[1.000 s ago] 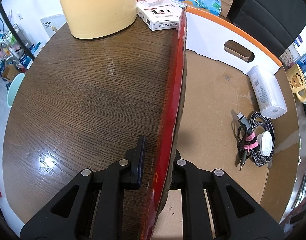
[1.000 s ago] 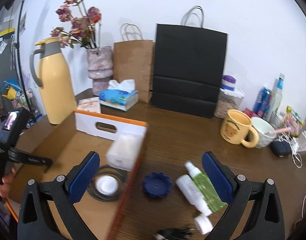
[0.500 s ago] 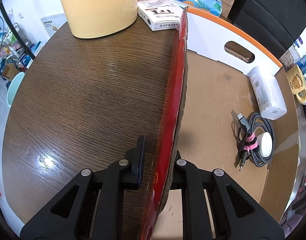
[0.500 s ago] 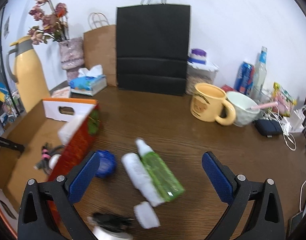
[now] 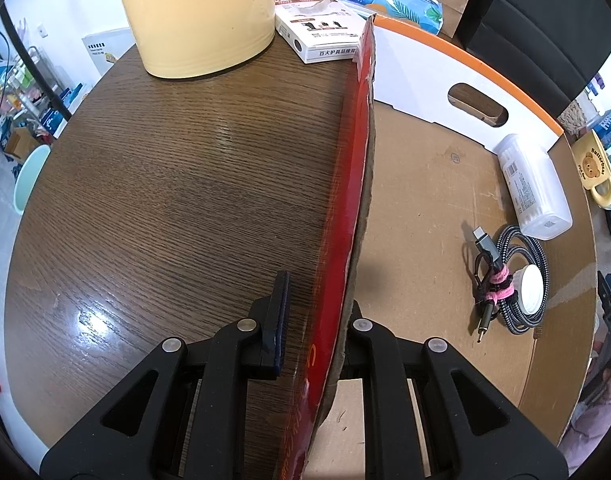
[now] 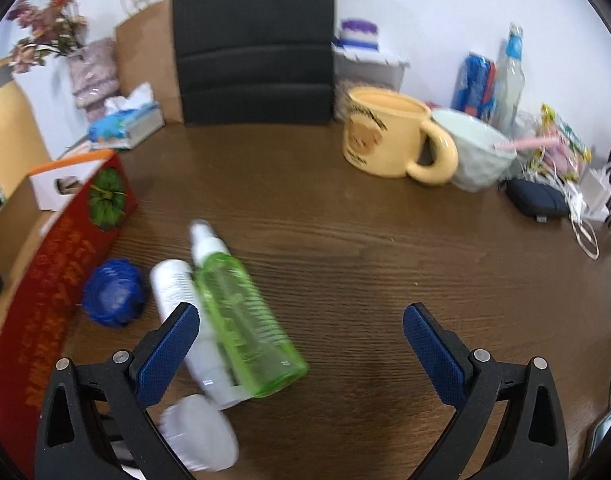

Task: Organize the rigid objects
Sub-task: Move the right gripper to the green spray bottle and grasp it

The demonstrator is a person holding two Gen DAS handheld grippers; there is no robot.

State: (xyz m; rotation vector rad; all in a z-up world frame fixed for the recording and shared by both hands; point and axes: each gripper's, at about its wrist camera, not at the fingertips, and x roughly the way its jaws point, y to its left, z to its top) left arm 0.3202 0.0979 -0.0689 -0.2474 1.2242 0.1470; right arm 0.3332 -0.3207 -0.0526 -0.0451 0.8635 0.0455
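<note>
My left gripper (image 5: 317, 320) is shut on the red side flap (image 5: 353, 184) of an open cardboard box (image 5: 437, 184), holding the flap upright. Inside the box lie a coiled braided cable (image 5: 521, 280) and a clear plastic case (image 5: 533, 188). My right gripper (image 6: 301, 344) hangs open over the wooden table. A green spray bottle (image 6: 241, 312) lies on its side just inside the left finger, with a white bottle (image 6: 173, 284) beside it. A blue round piece (image 6: 111, 298) sits by the box's red flap (image 6: 53, 280). A white blurred cap (image 6: 201, 432) lies below the bottles.
A yellow jug (image 5: 197, 12), a small white carton (image 5: 321, 36) and a tissue pack (image 5: 389, 0) stand behind the box. At the back right are a yellow mug (image 6: 389, 136), a pale bowl (image 6: 477, 152), a black paper bag (image 6: 253, 44) and tangled white cables (image 6: 585, 216).
My right gripper has swung right and dropped toward the table, so the bottles now lie close under its left finger. The left gripper and the flap have not moved.
</note>
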